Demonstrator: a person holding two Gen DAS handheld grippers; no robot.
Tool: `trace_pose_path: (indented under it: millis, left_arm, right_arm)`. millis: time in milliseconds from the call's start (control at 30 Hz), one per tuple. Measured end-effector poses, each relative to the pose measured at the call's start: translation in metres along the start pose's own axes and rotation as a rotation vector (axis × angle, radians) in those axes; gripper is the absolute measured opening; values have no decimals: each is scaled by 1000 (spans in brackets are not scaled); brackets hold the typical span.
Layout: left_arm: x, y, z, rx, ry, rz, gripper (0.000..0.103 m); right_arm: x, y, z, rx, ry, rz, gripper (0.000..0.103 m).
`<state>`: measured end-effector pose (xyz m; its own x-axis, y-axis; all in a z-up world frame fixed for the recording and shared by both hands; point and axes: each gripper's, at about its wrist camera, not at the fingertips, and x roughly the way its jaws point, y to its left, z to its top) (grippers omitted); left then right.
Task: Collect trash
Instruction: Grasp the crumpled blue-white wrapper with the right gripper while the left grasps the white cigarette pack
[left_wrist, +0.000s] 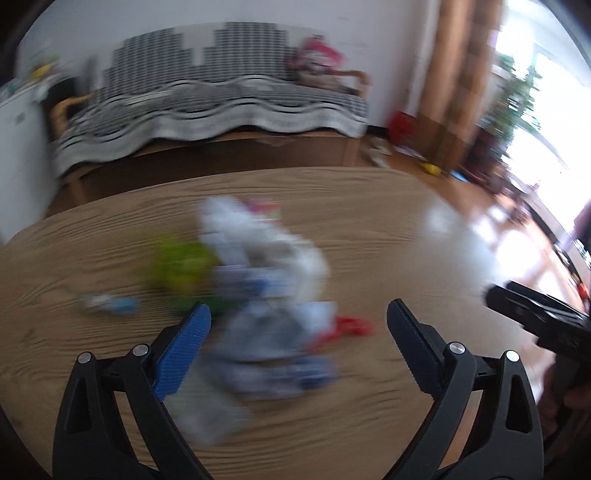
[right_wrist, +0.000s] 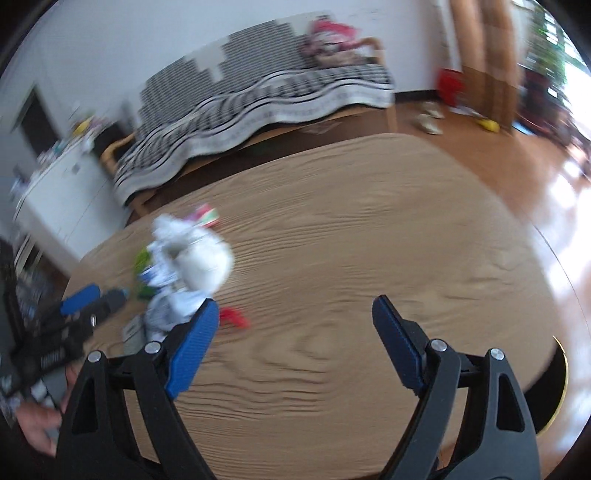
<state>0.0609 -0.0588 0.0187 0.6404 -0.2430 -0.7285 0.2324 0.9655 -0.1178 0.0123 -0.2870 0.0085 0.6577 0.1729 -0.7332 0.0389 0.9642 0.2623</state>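
Observation:
A blurred heap of trash lies on the wooden table (left_wrist: 369, 221): crumpled white paper (left_wrist: 258, 240), a green wrapper (left_wrist: 177, 269), blue-and-white packaging (left_wrist: 266, 343), a small red scrap (left_wrist: 347, 326) and a small blue-white piece (left_wrist: 110, 303). My left gripper (left_wrist: 299, 314) is open, empty, just above the near side of the heap. My right gripper (right_wrist: 295, 312) is open, empty, over bare table right of the heap (right_wrist: 192, 266). The red scrap (right_wrist: 232, 317) lies by its left finger. The left gripper shows at the left edge (right_wrist: 92, 299).
A sofa with a striped black-and-white cover (left_wrist: 207, 96) stands behind the table. A white cabinet (right_wrist: 55, 199) is at the left. Curtains (left_wrist: 458, 74), a bright window and floor clutter are at the right. The right gripper's body (left_wrist: 535, 314) shows at the right edge.

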Motion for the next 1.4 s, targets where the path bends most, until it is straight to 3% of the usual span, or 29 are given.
trace_pose_path:
  millis: [233, 400, 800, 900, 967, 1000, 1033, 1067, 1233, 1400]
  left_arm:
    - [2, 119, -21, -137, 67, 159, 93]
    - [2, 150, -33, -178, 101, 172, 93]
    - [14, 137, -33, -156, 137, 146, 93]
    - [17, 135, -35, -145, 144, 155, 93]
    - [19, 136, -36, -145, 150, 161, 93]
    - [19, 136, -37, -148, 152, 164, 93]
    - [20, 137, -37, -151, 155, 165, 93]
    - [21, 137, -37, -152, 159, 166, 93]
    - [28, 129, -40, -146, 185, 162, 93]
    - [36, 107, -45, -133, 216, 176, 93]
  right_arm:
    - [38, 71, -14, -132, 78, 77, 82]
    - [61, 95, -28, -219, 156, 119, 82]
    - [118, 132, -56, -351, 291, 113, 77]
    - [128, 133, -57, -350, 301, 109, 70]
    - [132, 134, -59, -350, 315, 121, 56]
    - [131, 134, -59, -346, 318, 137, 52]
    - [129, 134, -59, -342, 324, 158, 39]
    - [127, 136, -58, -344, 321, 159, 37]
    - [102, 139, -55, -375, 281, 188, 33]
    - [74, 116, -48, -327, 228, 195, 33]
